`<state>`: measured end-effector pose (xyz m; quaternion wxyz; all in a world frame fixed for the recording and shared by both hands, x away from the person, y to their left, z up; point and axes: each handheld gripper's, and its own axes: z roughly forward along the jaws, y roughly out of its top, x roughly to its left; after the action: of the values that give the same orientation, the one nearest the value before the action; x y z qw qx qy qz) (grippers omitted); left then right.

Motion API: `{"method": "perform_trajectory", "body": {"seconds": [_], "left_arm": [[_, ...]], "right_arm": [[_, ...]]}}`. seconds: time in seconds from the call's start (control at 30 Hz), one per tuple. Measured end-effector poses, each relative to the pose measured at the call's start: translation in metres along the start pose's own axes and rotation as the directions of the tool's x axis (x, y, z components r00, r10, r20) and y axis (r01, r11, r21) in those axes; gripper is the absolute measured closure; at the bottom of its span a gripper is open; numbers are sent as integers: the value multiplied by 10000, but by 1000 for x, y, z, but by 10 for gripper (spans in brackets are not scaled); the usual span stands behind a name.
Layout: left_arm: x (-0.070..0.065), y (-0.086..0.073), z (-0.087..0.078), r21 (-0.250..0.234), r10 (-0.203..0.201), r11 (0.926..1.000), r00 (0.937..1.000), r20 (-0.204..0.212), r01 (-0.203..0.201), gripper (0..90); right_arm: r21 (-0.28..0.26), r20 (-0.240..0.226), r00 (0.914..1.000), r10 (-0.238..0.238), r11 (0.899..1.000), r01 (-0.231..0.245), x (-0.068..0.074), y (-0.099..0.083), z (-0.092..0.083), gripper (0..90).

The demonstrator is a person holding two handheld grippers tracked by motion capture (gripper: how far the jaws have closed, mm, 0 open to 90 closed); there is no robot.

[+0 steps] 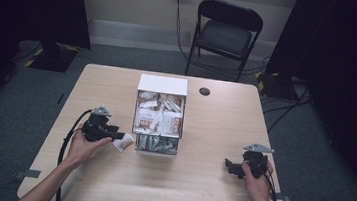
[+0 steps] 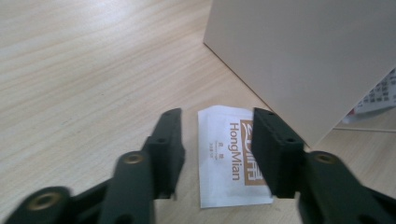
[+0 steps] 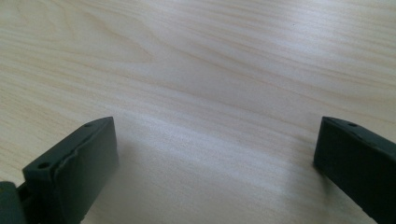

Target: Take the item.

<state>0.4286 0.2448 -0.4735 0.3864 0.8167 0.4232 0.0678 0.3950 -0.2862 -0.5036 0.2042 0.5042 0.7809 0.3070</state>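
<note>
L gripper [image 1: 118, 136] sat low at the table [image 1: 198, 183], jaws apart and not clamped on anything. The sachet [image 1: 124, 142] lay flat just ahead of its tips, loose on the wood. In the L gripper view the sachet [image 2: 224, 154] lay between the two jaws, closer to the right-hand one, which overlapped its printed edge; a clear gap of table stayed beside the other jaw, so no squeeze. That view gave the print: white pack, brown band, "HongMian"; the high view gave just a pale scrap w/ a brown patch. Beyond the right-hand jaw rose the plain wall of the box [image 2: 299, 60], very near the sachet's far corner; touching or not, couldn't tell.

High view added what the close one cut off: the box [image 1: 163, 85] was an open-topped organiser packed w/ more sachets, white lid or back panel at its far end, lower front section w/ darker packs too small to read. It stood just to the side of the L gripper, well apart from the R gripper [image 1: 230, 165].

R gripper was held in the hand near the table's edge, jaws wide open, nothing in them. R gripper view: bare wood grain between both jaws, each cut off by the frame.
</note>
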Motion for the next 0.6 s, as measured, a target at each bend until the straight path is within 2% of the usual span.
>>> {"method": "perform_trajectory", "body": {"seconds": [0.17,0.2,0.27,0.37,0.47,0.6], "left_arm": [[3,2,-9,-325,-199,9993,9998,33,200,387],[3,3,-10,-338,-177,9993,9998,-41,175,372],[2,4,-13,-251,128,9996,9998,-149,-131,321],[0,3,-18,-71,259,9996,9995,-152,-260,275],[0,3,-25,-107,353,9993,9991,-225,-355,245],[3,1,-32,-307,94,9995,9994,-320,-104,214]], "right_arm": [[0,8,10000,0,10000,0,0,0,0,0],[-3,1,10000,-7,10000,7,0,0,0,0],[0,6,10000,1,10000,-1,0,0,0,0],[-2,8,10000,10,10000,-10,0,0,0,0],[0,6,10000,-1,10000,1,0,0,0,0],[-1,2,10000,0,10000,0,0,0,0,0]]}}
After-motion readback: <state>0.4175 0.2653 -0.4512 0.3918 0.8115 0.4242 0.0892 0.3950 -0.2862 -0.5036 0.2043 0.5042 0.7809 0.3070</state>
